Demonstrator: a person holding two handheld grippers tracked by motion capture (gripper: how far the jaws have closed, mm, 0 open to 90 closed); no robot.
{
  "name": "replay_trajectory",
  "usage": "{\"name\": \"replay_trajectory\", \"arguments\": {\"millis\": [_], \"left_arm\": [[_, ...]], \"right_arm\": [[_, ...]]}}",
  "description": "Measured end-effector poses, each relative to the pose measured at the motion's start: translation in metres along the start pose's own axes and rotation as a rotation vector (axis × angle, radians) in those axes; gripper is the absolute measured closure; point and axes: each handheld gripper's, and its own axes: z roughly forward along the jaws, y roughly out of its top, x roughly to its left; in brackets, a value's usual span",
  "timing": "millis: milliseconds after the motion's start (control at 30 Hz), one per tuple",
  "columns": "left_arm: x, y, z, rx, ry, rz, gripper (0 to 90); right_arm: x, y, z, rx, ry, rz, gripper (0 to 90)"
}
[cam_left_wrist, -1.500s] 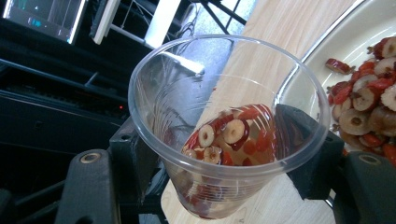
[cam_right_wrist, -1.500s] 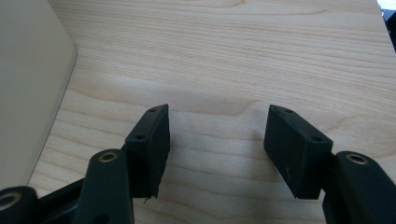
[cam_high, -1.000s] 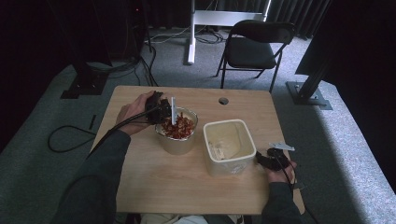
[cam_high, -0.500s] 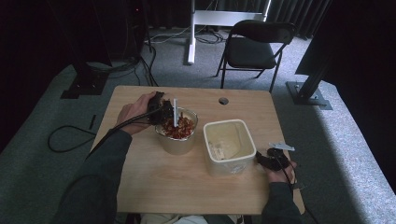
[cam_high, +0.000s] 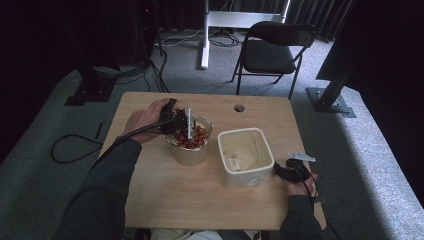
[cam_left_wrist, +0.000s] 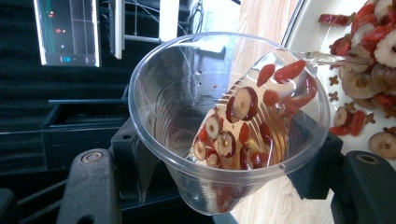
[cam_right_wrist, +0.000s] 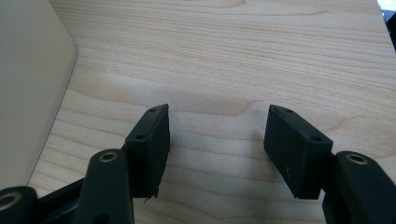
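You're mid-pour: your left gripper (cam_left_wrist: 219, 186), clamped on the tipped clear plastic cup (cam_left_wrist: 224, 121), streams red-fruit liquid into the round glass bowl (cam_high: 189, 142); tip further to finish, right gripper (cam_right_wrist: 217, 149) wide, empty.

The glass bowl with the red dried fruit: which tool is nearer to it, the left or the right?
Left. The left tool tips a clear plastic cup over the glass bowl; the right tool rests beyond the cream container.
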Motion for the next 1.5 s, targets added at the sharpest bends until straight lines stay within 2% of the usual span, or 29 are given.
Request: {"name": "replay_trajectory", "arguments": {"millis": [300,500,833,967,1267,1500], "left_arm": [[-0.0005,0.0050,-0.0023,0.010,0.025,0.063,35.6],[-0.0005,0.0071,-0.0038,0.012,0.039,0.088,35.8],[-0.0017,0.0082,-0.0050,0.014,0.050,0.114,36.5],[-0.0017,0.0075,-0.0053,0.009,0.049,0.107,37.4],[-0.0016,0.0070,-0.0083,0.005,0.082,0.114,39.3],[-0.0030,0.0072,-0.0094,0.018,0.116,0.162,39.4]], "right_arm": [[0.0000,0.0000,0.0000,0.000,0.001,0.000,40.0],[0.0000,0.0000,0.0001,0.000,0.001,0.000,40.0],[0.0000,-0.0001,0.0001,-0.001,0.002,-0.001,40.0],[0.0000,-0.0001,0.0001,-0.001,0.001,0.000,40.0],[0.0000,-0.0001,0.0001,-0.002,0.001,-0.001,40.0],[0.0000,-0.0001,0.0001,-0.002,0.001,0.000,40.0]]}}
